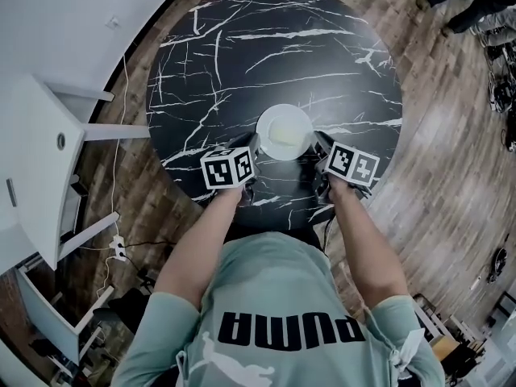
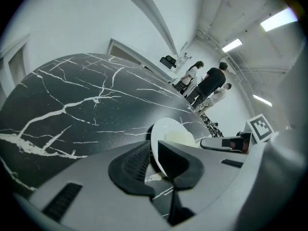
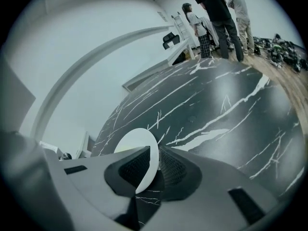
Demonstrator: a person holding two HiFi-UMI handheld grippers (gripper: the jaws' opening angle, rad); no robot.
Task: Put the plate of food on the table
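A white plate with pale food on it sits over the near part of the round black marble table. Whether it rests on the top I cannot tell. My left gripper is shut on the plate's left rim. My right gripper is shut on its right rim. In the left gripper view the plate stands edge-on between the dark pads, the food lies behind, and the right gripper's marker cube shows beyond. In the right gripper view the plate passes between the ribbed pads.
White furniture stands left of the table, with cables on the wooden floor. Several people stand across the room beyond the table's far edge; they also show in the left gripper view.
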